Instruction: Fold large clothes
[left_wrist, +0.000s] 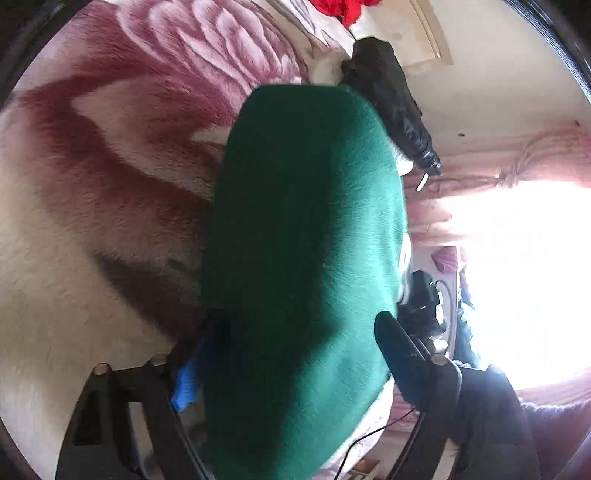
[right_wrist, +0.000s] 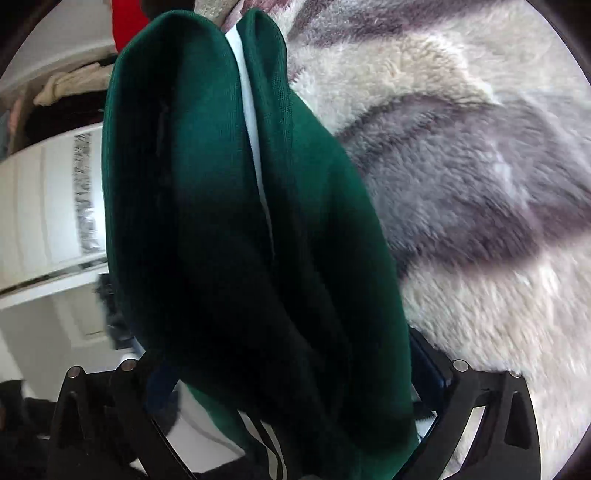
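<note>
You've got the green garment (left_wrist: 303, 258) hanging in the air over the fuzzy blanket (left_wrist: 92, 184), pinched by both the left gripper (left_wrist: 295, 350) and the right gripper (right_wrist: 295, 369). It's doubled up with a white stripe (right_wrist: 251, 122) showing, so layers could slide apart, and one bunched grip slipping would dump the fold.

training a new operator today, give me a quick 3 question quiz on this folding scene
1. True or false: the green garment runs between the fingers of both the left gripper and the right gripper.
2. What colour is the stripe showing between the garment's two folds in the right wrist view? A) white B) yellow C) red
3. What surface lies under the garment?

Key: 1 true; 2 A; 3 a plush patterned blanket, cream with dark red-brown shapes.
</note>
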